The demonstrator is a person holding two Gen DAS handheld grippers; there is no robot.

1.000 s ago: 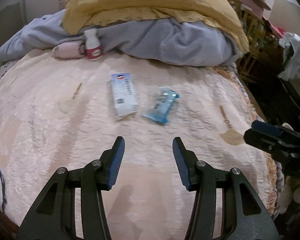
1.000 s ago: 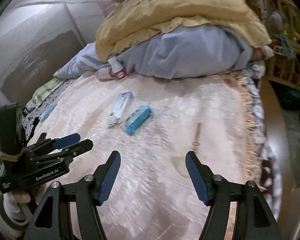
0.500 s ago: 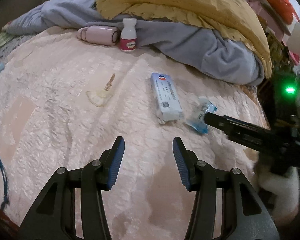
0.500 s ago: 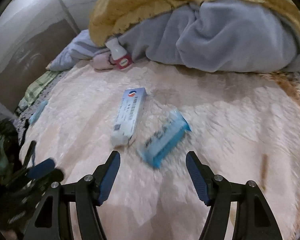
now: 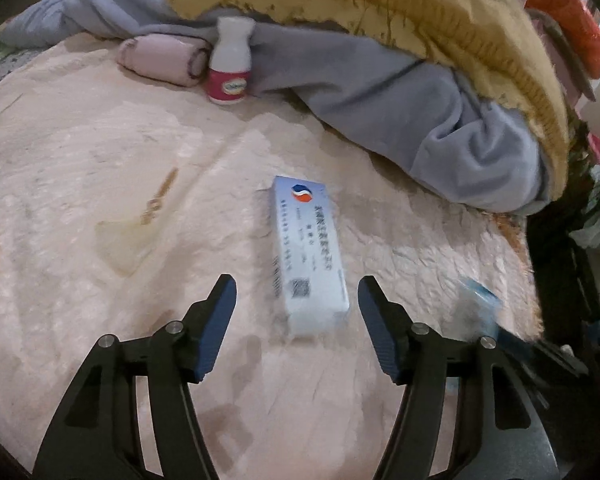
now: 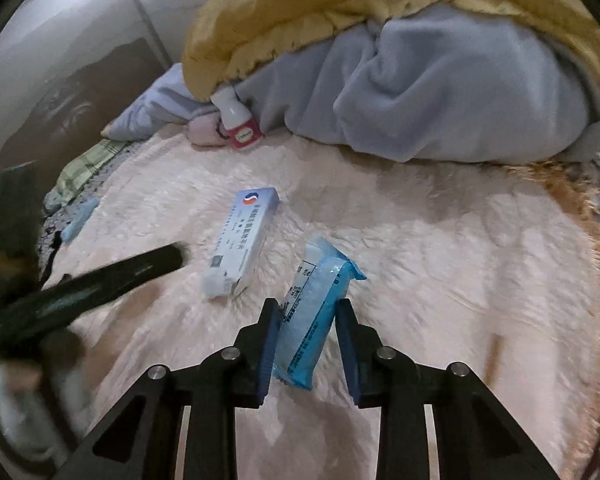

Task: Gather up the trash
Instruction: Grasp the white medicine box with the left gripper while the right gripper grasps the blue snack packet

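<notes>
The bed (image 5: 80, 152) is covered with a pink plush spread. A yellow blanket (image 5: 380, 12) lies over a grey blanket (image 5: 420, 112) across the top of both frames.

Left claw (image 5: 296, 300): its jaws stand wide and are opening. The near end of the white box (image 5: 308, 248) lies between the fingertips at the centre of the left wrist frame; the pads are clear of it on both sides. In the right wrist frame the same box (image 6: 242, 246) lies left of centre, and the left claw appears as a dark blurred bar at the left edge.

Right claw (image 6: 308, 320): its jaws are narrow and closing, with the blue packet (image 6: 316, 312) between them. The left pad touches the packet; the right pad is just beside it (contact there cannot be confirmed). The packet's far end tilts up toward the centre of the frame. In the left wrist frame it is a blue blur (image 5: 476, 296) at lower right.

A white bottle with a red label (image 5: 228, 68) stands upright at upper centre, just beside a pink roll (image 5: 160, 60).
</notes>
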